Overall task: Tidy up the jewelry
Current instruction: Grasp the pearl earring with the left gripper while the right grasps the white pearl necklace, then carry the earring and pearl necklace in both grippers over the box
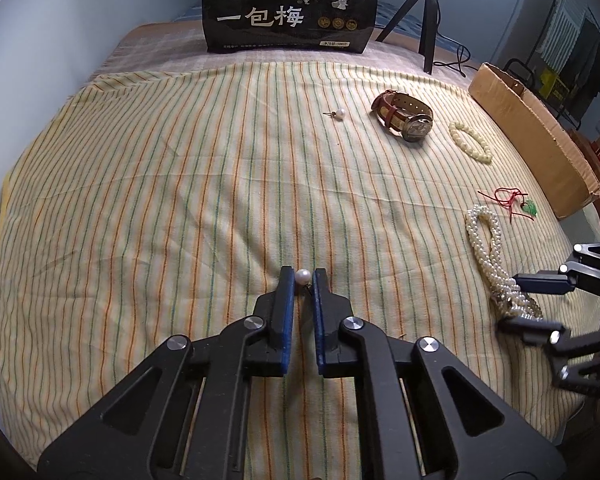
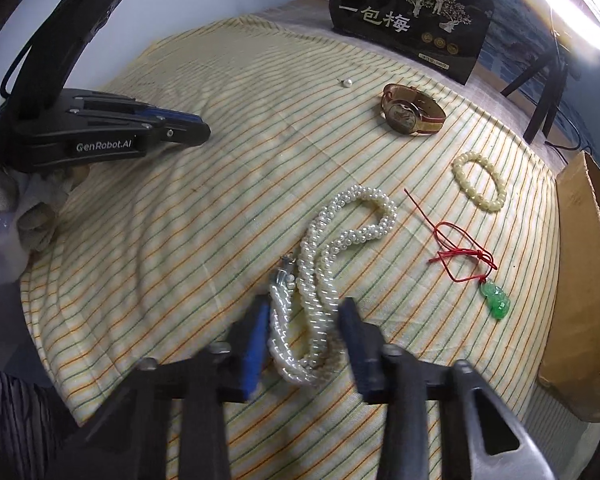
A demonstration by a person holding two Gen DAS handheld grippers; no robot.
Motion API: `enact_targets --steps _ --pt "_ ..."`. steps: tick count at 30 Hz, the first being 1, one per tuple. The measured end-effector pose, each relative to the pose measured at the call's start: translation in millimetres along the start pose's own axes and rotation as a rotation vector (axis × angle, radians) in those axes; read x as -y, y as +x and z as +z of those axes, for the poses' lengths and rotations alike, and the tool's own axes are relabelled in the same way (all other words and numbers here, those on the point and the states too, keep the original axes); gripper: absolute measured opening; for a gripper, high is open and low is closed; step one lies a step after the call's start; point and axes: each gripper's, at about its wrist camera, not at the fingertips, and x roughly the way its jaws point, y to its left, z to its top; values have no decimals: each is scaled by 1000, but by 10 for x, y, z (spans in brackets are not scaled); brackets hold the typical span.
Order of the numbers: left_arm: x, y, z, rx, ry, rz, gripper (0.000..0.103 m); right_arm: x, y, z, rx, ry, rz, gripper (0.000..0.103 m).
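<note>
left claw (image 1: 302, 280): clamped on the pearl earring's (image 1: 302, 276) post, so lift gently.
right claw (image 2: 304, 312): jaws apart, straddling the pearl necklace (image 2: 340, 240); gather every strand.

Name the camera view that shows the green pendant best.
The right wrist view: the green pendant lies close, its carved shape and red cord clear. The left wrist view shows only a tiny green speck near the cardboard box.
</note>
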Motion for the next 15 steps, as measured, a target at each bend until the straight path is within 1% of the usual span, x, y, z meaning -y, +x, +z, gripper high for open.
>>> enact_targets --steps 1,3,9,10,15 --pt "6 -2 0 1 1 4 7 11 -4 -2 0 3 1 23" --pt "15 -11 -1 4 1 8 6 27 -17 -7 3 11 -3 18" --pt "51 -90 -16 14 1 8 6 54 -100 -29 36 53 0 11" --pt "61 -114 -20 17 3 8 6 62 -132 -34 47 64 4 5" --pt "101 -240 -33 35 3 8 6 76 -311 -54 91 92 18 5"
